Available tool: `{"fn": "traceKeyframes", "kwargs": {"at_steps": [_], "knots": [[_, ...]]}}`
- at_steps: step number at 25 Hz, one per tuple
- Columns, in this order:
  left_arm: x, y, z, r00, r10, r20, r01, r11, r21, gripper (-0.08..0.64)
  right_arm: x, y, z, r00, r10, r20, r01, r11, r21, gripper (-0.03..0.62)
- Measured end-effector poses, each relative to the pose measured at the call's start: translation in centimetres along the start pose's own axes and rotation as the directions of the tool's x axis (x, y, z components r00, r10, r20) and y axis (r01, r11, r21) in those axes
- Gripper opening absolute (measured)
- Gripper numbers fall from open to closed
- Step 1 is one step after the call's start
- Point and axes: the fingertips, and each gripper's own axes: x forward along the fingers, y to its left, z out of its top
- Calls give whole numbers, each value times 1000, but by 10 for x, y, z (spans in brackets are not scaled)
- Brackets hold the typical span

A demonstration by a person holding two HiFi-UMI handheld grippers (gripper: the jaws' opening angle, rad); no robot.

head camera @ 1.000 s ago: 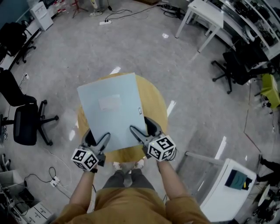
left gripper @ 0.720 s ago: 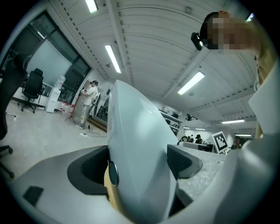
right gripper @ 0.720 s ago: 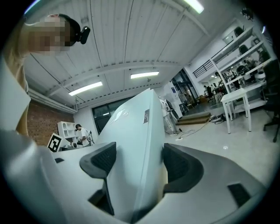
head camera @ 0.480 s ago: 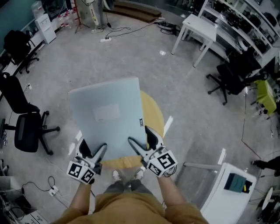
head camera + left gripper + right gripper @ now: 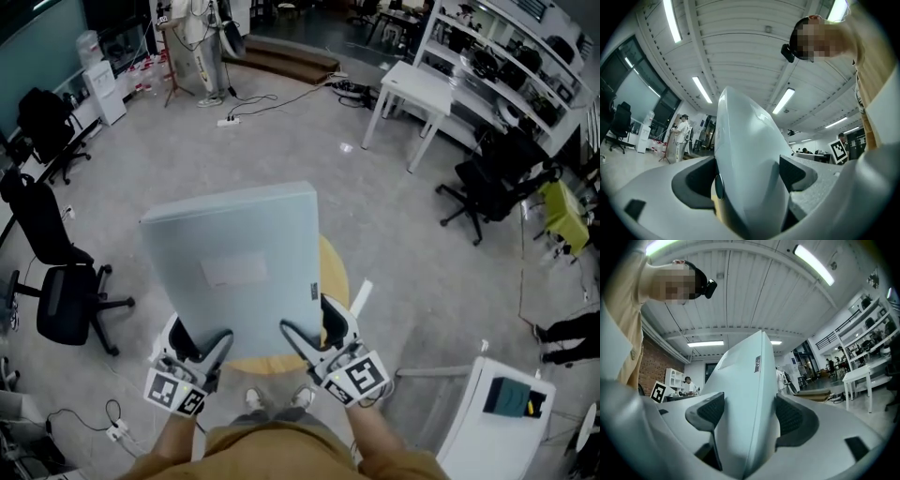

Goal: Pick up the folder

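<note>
Folder (image 5: pixel 234 267) has come up since the last frames. It sits higher and closer to my head, and covers more of the round tabletop (image 5: pixel 335 272) than it did.

Left hand-held gripper (image 5: pixel 200 339) is clamped on the near edge by the left corner, with the cover wedged between both pads. Right hand-held gripper (image 5: pixel 314 328) is clamped on the same edge at the side with the small label. Both gripper views show the folder pinched and its far end pointing up at the ceiling.

My read is that the grasp is done, the lift is under way, and the folder looks clear of the tabletop.

Next move: raise both sides together and don't let them twist against each other. Only one edge is held, so I'll keep the squeeze on in case the free end sags or swings.
</note>
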Motion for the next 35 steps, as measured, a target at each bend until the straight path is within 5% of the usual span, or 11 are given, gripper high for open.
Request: {"fn": "traceKeyframes", "kwargs": {"at_steps": [15, 35], "knots": [[-32, -64, 62, 994, -52, 99, 43, 995, 87, 417, -57, 43, 60, 994, -10, 112, 18, 997, -76, 319], [-43, -97, 75, 986, -79, 148, 61, 991, 122, 419, -88, 57, 92, 980, -29, 198, 50, 993, -104, 321]]}}
